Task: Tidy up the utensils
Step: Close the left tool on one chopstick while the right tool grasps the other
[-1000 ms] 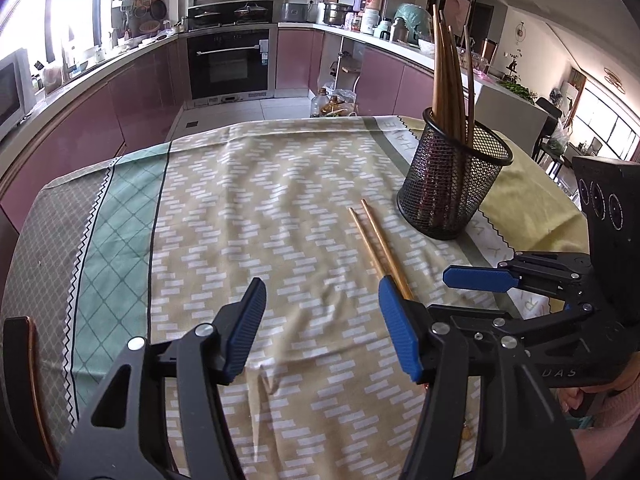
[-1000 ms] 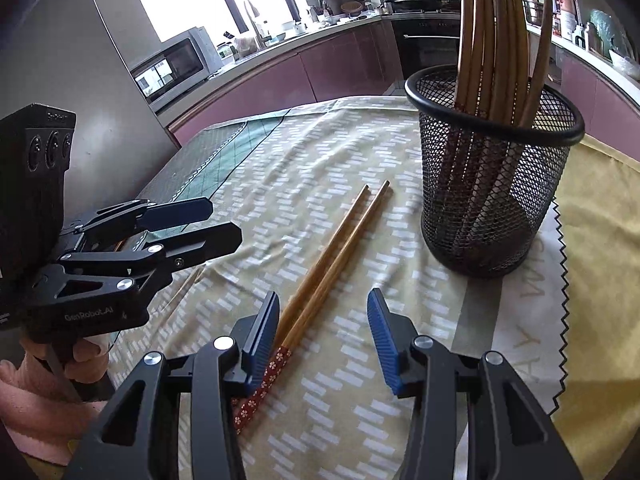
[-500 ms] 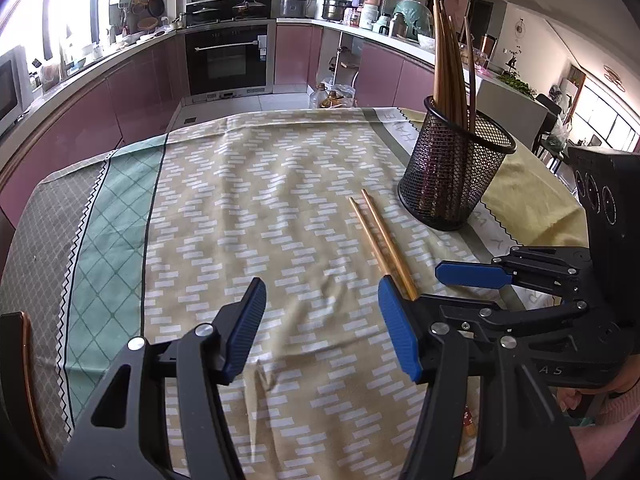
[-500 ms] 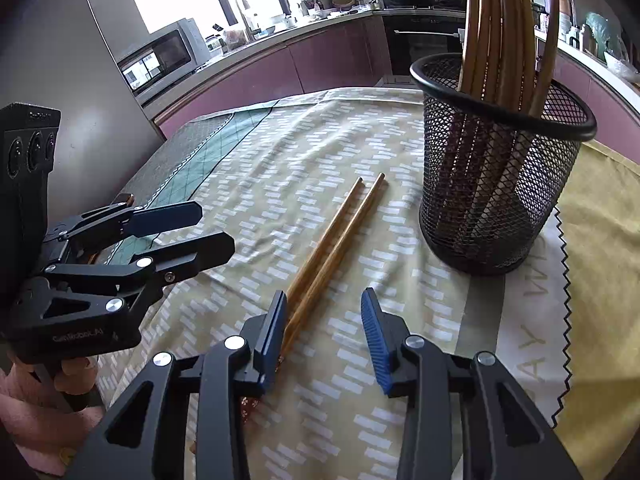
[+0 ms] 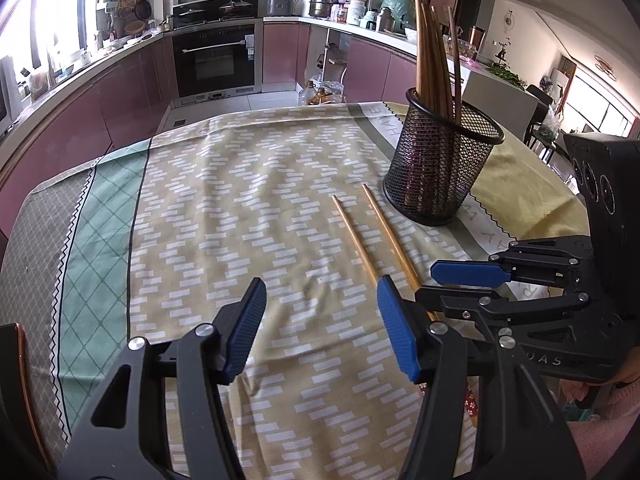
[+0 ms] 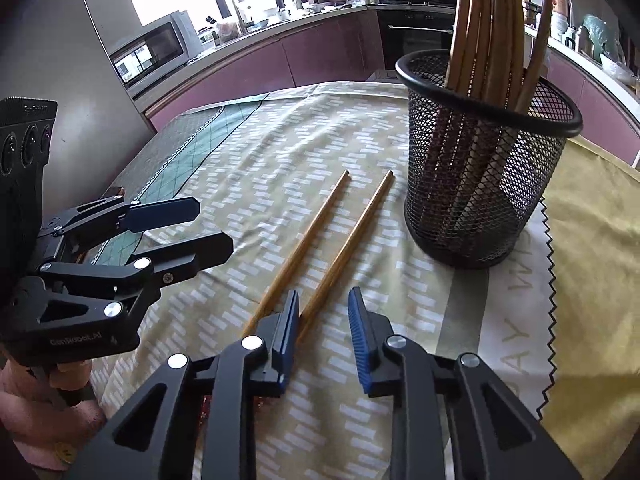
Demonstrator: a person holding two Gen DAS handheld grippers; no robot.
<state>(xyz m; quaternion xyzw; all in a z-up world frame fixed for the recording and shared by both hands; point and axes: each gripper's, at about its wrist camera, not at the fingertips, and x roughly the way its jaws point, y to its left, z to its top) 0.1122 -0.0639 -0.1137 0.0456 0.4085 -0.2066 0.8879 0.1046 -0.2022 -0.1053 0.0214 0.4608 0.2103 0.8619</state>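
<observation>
Flanking loose chopsticks (image 6: 320, 240): mesh holder (image 6: 480, 184).

2 loose wooden chopsticks (image 6: 320, 240) lie flat on the tablecloth, side by side w/ a narrow gap, tips pointing away twd the black mesh holder (image 6: 480, 184), which stands upright just beside them to the right. Their patterned red butt ends are mostly hidden. Holder's packed w/ more wooden chopsticks (image 6: 492, 20), standing, leaning slightly.
</observation>
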